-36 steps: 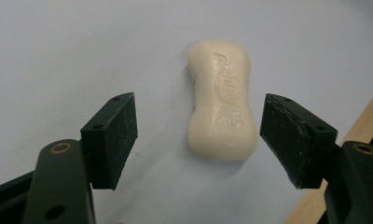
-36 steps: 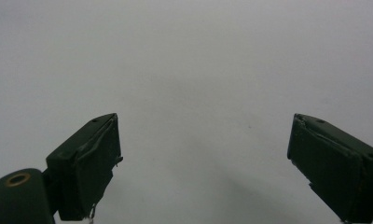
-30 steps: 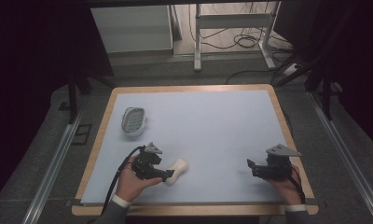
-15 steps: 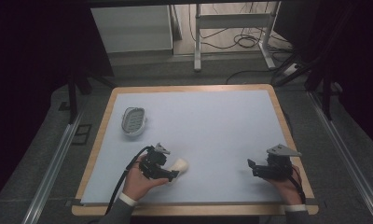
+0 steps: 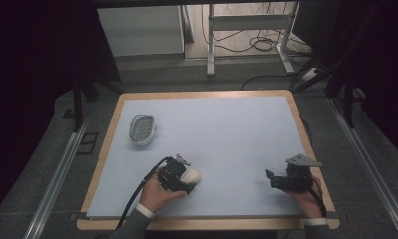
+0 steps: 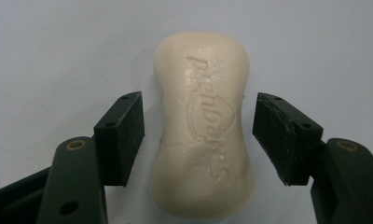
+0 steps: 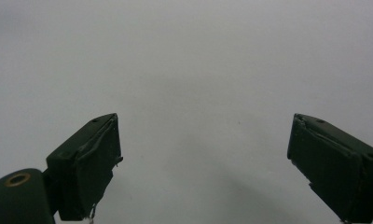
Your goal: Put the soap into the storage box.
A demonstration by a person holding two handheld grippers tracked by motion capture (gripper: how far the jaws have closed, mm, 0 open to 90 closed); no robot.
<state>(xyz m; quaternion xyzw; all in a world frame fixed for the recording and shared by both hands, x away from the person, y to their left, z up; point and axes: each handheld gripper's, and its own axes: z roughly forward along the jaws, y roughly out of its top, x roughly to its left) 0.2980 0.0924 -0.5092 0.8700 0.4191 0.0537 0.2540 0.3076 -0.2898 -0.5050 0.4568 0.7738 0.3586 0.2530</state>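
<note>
A big table (image 5: 212, 129) with a pale blue top and a wooden edge sits in front of a person. On the near left part of the table lies a cream bar of soap (image 6: 203, 126). It has letters pressed into its top. The left gripper (image 6: 198, 135) is around the soap, with one black jaw on each side of it. The jaws are spread apart, and there is a small gap between each jaw and the soap, so they are not squeezing it. In the high view the soap (image 5: 192, 176) pokes out to the right of the left gripper (image 5: 184, 180), and the person's left hand (image 5: 157, 191) holds that gripper from the near side. A white soap dish (image 5: 142, 129) sits farther back on the left, well apart from the soap. The right gripper (image 5: 269, 179) is on the near right part of the table, held by the right hand (image 5: 306, 196). Its jaws are wide apart with nothing between them, just the bare table top (image 7: 198, 70) in front.
</note>
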